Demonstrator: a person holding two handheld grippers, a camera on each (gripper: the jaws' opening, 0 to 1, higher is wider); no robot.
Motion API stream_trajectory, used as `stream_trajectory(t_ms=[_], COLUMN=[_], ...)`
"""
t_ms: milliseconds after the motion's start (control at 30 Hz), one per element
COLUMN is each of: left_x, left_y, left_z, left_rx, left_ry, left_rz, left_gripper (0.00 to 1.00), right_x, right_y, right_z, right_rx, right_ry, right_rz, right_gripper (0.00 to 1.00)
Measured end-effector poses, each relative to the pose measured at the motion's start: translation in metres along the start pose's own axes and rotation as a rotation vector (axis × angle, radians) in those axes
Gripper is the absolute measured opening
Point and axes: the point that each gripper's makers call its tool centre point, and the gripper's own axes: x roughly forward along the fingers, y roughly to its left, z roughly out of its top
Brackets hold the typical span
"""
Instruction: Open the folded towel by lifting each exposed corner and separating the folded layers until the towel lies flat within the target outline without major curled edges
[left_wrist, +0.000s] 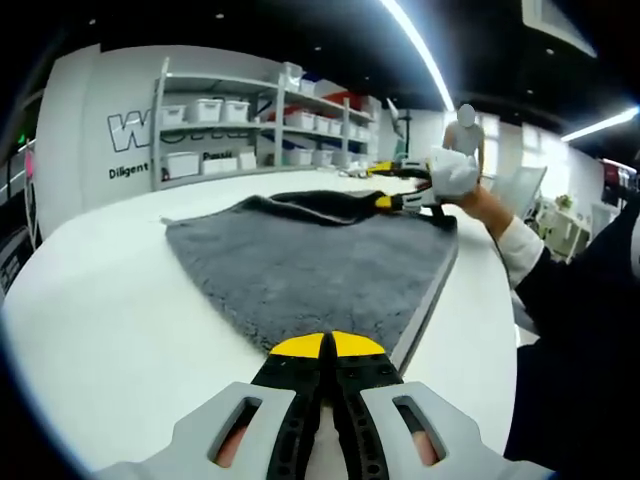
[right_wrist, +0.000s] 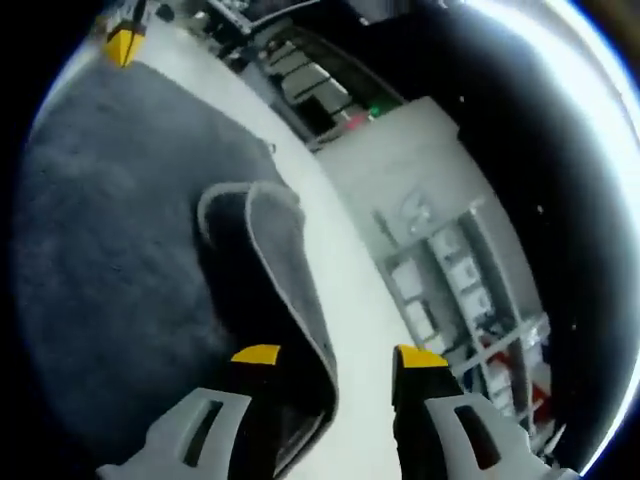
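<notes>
A dark grey towel (left_wrist: 300, 265) lies on the white table (left_wrist: 110, 320), most of it spread flat. A folded-over flap (left_wrist: 310, 203) rests along its far edge. My left gripper (left_wrist: 325, 345) is shut at the towel's near corner, which ends under its yellow tips. In the right gripper view that same gripper (right_wrist: 123, 42) shows at the far end of the towel (right_wrist: 100, 230). My right gripper (right_wrist: 338, 356) is open, and the curled edge of the flap (right_wrist: 285, 260) runs between its jaws. A white-gloved hand (left_wrist: 452, 172) holds the right gripper (left_wrist: 385, 186) at the flap.
Bare white tabletop (right_wrist: 345, 285) surrounds the towel. Behind it stand shelves with white bins (left_wrist: 230, 125) and a lettered wall (left_wrist: 120, 130). A person's dark sleeve (left_wrist: 580, 330) fills the right side, and another person (left_wrist: 465, 130) stands far back.
</notes>
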Motion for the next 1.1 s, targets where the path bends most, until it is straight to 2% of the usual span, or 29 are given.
stream_trajectory(t_ms=[133, 200, 400, 467, 500, 533, 567, 667, 733, 800, 900, 1000, 1100], left_x=[0.001, 0.001, -0.001, -0.002, -0.002, -0.002, -0.003, -0.003, -0.003, -0.004, -0.004, -0.004, -0.004], left_y=[0.000, 0.000, -0.003, -0.004, -0.005, -0.005, -0.005, -0.006, -0.007, -0.008, -0.009, -0.010, -0.009], left_z=[0.000, 0.000, 0.000, -0.001, -0.001, -0.001, -0.001, -0.001, -0.001, -0.001, -0.002, -0.002, -0.002], left_rx=[-0.008, -0.016, -0.003, 0.000, 0.001, 0.000, 0.000, -0.003, -0.002, -0.002, -0.003, -0.006, -0.004], left_ry=[-0.003, -0.005, -0.009, -0.009, -0.009, -0.009, -0.009, -0.009, -0.009, -0.009, -0.008, -0.009, -0.009], left_rz=[-0.001, -0.001, 0.007, 0.007, 0.007, 0.007, 0.007, 0.007, 0.007, 0.007, 0.005, 0.004, 0.005], left_gripper=[0.01, 0.01, 0.01, 0.01, 0.01, 0.01, 0.01, 0.01, 0.01, 0.01, 0.01, 0.01, 0.01], right_x=[0.004, 0.003, 0.008, 0.010, 0.012, 0.013, 0.014, 0.017, 0.018, 0.019, 0.018, 0.015, 0.014], right_y=[0.014, 0.017, 0.022, 0.028, 0.030, 0.032, 0.034, 0.043, 0.047, 0.048, 0.044, 0.042, 0.038], right_z=[0.023, 0.029, 0.037, 0.044, 0.045, 0.047, 0.049, 0.056, 0.061, 0.063, 0.063, 0.064, 0.069], right_rx=[-0.123, -0.132, -0.243, -0.302, -0.377, -0.413, -0.437, -0.500, -0.498, -0.492, -0.432, -0.278, -0.039], right_ry=[-0.071, -0.088, -0.082, -0.095, -0.081, -0.077, -0.078, -0.096, -0.103, -0.120, -0.123, -0.149, -0.209], right_rz=[0.024, 0.018, 0.037, 0.049, 0.048, 0.050, 0.052, 0.083, 0.094, 0.105, 0.111, 0.143, 0.201], right_gripper=[0.35, 0.35, 0.34, 0.34, 0.34, 0.34, 0.33, 0.18, 0.00, 0.01, 0.00, 0.00, 0.00])
